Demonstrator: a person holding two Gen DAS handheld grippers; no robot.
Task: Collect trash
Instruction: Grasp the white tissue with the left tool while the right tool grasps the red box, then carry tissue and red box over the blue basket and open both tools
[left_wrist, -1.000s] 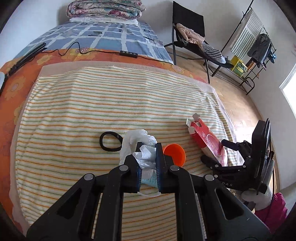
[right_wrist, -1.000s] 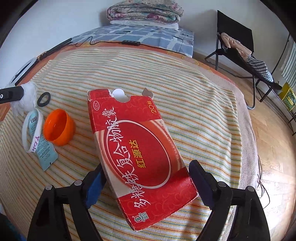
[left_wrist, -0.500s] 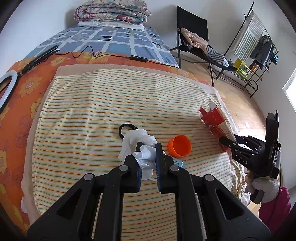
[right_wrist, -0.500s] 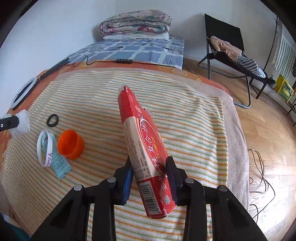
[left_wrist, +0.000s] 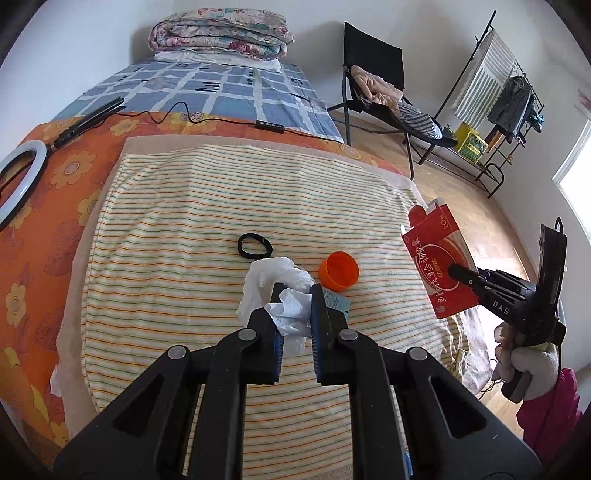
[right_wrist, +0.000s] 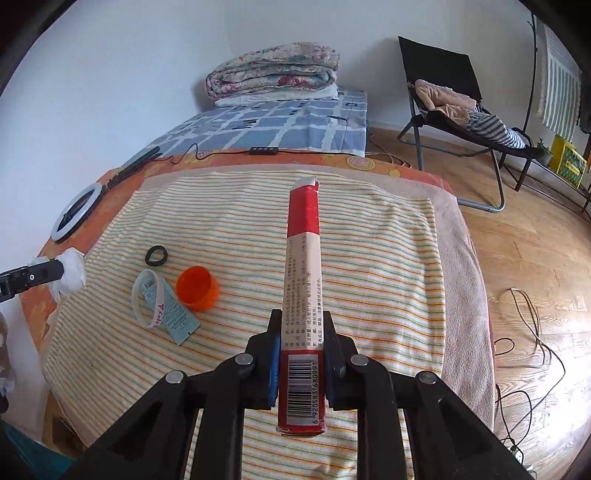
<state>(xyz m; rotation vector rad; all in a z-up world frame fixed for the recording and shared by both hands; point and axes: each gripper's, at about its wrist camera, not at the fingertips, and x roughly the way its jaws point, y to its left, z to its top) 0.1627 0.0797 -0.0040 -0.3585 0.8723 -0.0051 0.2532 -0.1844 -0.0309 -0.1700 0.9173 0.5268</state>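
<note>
A: Two grippers, and each one has something in it. The left gripper (left_wrist: 294, 317) is clenched on a crumpled white tissue (left_wrist: 275, 291), which bulges out past the fingertips above the striped towel (left_wrist: 184, 221).

B: And the right one?

A: The right gripper (right_wrist: 301, 336) is pinched on the narrow sides of a red medicine box (right_wrist: 303, 295), near the barcode end. The box points forward along the fingers and is clear of the towel. In the left view the same box hangs beyond the towel's right edge, with a hand (left_wrist: 524, 365) gripping the tool's handle.

B: What lies on the towel itself?

A: An orange cap (right_wrist: 197, 288), open side turned up and toward the left. Just beside it a pale blue sachet (right_wrist: 173, 314) lies flat, with a white wristband (right_wrist: 146, 299) resting on top of it. A black hair tie (right_wrist: 156, 255) sits a little farther back, apart from the rest.

B: Anything else around?

A: A ring light (right_wrist: 75, 212) on the orange flowered sheet (left_wrist: 48, 206), a folded quilt (right_wrist: 273, 70) at the far end of the bed, and a black folding chair (right_wrist: 443, 77) with clothes on it.
</note>
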